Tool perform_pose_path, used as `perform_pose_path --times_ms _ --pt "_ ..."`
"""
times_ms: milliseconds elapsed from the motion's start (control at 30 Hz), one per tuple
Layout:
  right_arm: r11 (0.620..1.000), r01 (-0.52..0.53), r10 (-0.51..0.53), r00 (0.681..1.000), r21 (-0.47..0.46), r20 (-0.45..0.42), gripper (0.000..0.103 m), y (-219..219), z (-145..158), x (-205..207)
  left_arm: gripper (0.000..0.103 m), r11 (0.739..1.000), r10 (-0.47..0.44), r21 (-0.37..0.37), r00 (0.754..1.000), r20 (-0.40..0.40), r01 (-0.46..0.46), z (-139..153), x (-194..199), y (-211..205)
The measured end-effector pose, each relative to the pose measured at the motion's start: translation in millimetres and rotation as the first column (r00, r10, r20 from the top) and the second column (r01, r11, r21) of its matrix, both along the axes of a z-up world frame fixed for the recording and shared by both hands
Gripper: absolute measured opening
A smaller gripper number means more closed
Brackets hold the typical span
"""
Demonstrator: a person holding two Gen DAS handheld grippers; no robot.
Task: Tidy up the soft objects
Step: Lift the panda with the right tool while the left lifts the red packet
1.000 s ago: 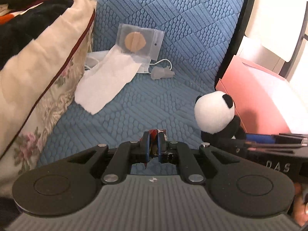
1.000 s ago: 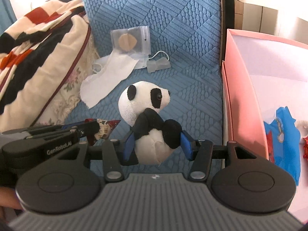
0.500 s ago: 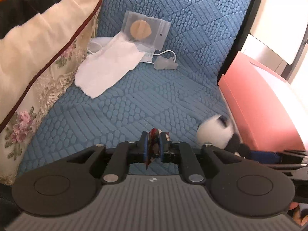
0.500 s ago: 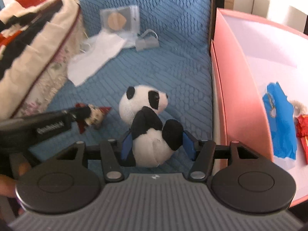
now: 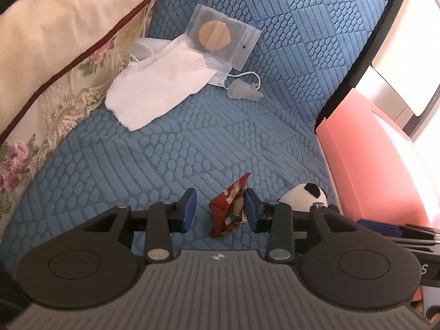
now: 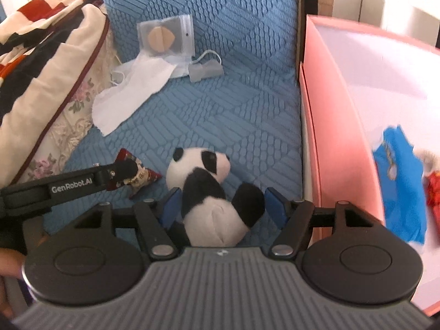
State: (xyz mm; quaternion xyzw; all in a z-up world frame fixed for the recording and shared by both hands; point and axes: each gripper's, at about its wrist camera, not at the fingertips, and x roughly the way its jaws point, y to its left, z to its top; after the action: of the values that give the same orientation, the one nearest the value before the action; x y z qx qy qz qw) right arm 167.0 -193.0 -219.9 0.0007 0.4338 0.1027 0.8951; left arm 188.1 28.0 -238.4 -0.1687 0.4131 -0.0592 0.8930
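A small red patterned fabric pouch (image 5: pixel 229 209) lies on the blue quilted seat (image 5: pixel 170 154), between the fingers of my left gripper (image 5: pixel 218 210), which is open; the pouch rests against the right pad. It also shows in the right wrist view (image 6: pixel 137 177). A black-and-white plush panda (image 6: pixel 211 195) sits between the blue pads of my right gripper (image 6: pixel 222 206), which is shut on its body. The panda's head shows in the left wrist view (image 5: pixel 305 196).
A pink box (image 6: pixel 324 126) stands at the right, with a blue cloth (image 6: pixel 401 187) and a red item (image 6: pixel 433 189) inside. A white cloth (image 5: pixel 162 88), a clear bag (image 5: pixel 220 38) and a small grey piece (image 5: pixel 243 92) lie at the back. Floral cushions (image 5: pixel 55 63) fill the left.
My left gripper has opened and let go of the red pouch, which now lies on the seat. My right gripper, still holding the panda, has shifted a little toward the pink box.
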Motion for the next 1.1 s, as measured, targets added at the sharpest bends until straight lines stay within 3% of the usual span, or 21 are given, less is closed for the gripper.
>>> perform_pose_path --times_ms 167,567,867,1100 --pt "0.999 -0.031 0.031 0.999 -0.011 0.044 0.068 3.3 5.8 0.4 0.044 1.000 -0.006 -0.011 1.000 -0.011 0.006 -0.9 1.0 -0.1" --pt "0.997 -0.048 0.048 0.999 -0.063 0.009 0.068 11.8 -13.4 11.7 0.044 1.000 -0.011 -0.017 1.000 -0.015 0.011 -2.2 2.1 -2.6" --pt "0.997 -0.057 0.057 0.998 -0.046 -0.012 0.051 14.0 -15.2 9.9 0.044 1.000 -0.027 -0.017 0.999 -0.020 0.027 -2.6 2.8 -7.4" --pt "1.000 0.012 -0.011 0.998 -0.013 0.055 0.050 2.5 -1.2 6.7 0.044 0.999 -0.039 -0.014 0.999 -0.022 0.038 -4.4 3.2 -9.9"
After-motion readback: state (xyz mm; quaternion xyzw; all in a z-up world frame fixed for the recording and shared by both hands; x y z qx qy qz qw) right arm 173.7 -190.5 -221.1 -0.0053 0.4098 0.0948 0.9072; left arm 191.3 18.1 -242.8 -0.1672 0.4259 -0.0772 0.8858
